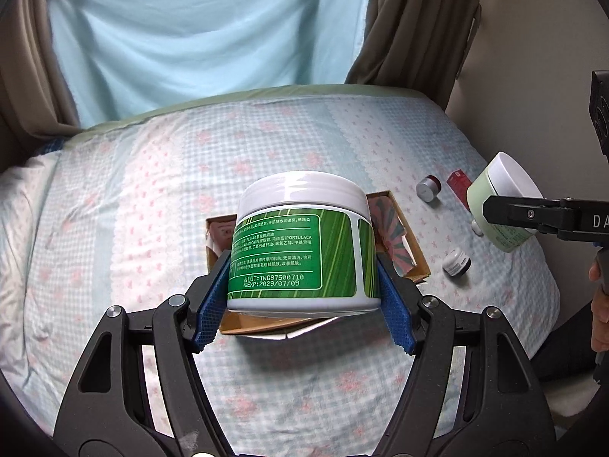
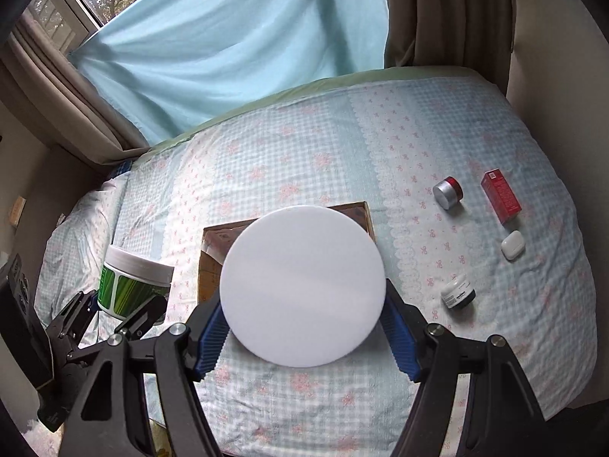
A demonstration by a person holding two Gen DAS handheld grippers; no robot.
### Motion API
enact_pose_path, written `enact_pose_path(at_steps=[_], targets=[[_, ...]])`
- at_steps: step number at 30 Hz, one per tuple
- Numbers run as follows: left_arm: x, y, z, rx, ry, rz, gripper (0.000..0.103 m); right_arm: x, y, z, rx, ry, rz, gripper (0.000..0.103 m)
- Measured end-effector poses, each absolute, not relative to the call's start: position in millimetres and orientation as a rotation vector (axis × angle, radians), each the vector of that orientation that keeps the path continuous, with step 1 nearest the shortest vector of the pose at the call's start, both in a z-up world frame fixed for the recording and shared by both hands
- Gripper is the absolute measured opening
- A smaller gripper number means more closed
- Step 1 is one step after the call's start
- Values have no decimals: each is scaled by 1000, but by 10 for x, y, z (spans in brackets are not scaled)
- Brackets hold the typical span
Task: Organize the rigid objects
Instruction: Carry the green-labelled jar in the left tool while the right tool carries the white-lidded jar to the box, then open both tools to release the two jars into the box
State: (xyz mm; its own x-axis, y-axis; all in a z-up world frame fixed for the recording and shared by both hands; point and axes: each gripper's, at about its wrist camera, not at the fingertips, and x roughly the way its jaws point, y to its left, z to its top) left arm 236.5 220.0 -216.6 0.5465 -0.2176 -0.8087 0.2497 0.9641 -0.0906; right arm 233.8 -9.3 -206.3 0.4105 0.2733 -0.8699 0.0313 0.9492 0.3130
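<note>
My left gripper [image 1: 304,262] is shut on a green-labelled jar [image 1: 300,236] with a white lid, its blue pads pressing both sides. The jar hangs above an open cardboard box [image 1: 251,323] on the bed. In the right wrist view my right gripper [image 2: 302,304] is shut on a jar whose round white lid [image 2: 302,266] faces the camera, also above the box [image 2: 213,243]. The left wrist view shows that jar as pale green [image 1: 506,182] in the right gripper [image 1: 502,209]. At the left of the right wrist view, the left gripper [image 2: 121,301] carries the green jar [image 2: 133,270].
On the checked bedspread to the right lie a small silver-and-red jar [image 2: 448,192], a red carton [image 2: 500,196], a white earbud case [image 2: 512,244] and a small white-and-black jar [image 2: 458,291]. Curtains and a pale blue sheet hang behind the bed. A wall runs along the right.
</note>
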Motion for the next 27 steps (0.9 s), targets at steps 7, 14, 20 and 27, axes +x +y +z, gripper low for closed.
enact_pose_path(at_steps=[7, 14, 20, 27], targets=[[2736, 2361, -2588, -21, 1045, -217, 68, 2732, 17, -2581, 305, 1244, 190, 68], [3191, 2450, -3145, -23, 1160, -177, 68, 3223, 105, -3166, 266, 1361, 193, 68], [3524, 2402, -3652, 3, 1297, -181, 68, 3470, 183, -3626, 251, 1453, 187, 68], [3747, 2282, -3994, 36, 1398, -194, 68, 3636, 262, -3955, 240, 1504, 165, 68]])
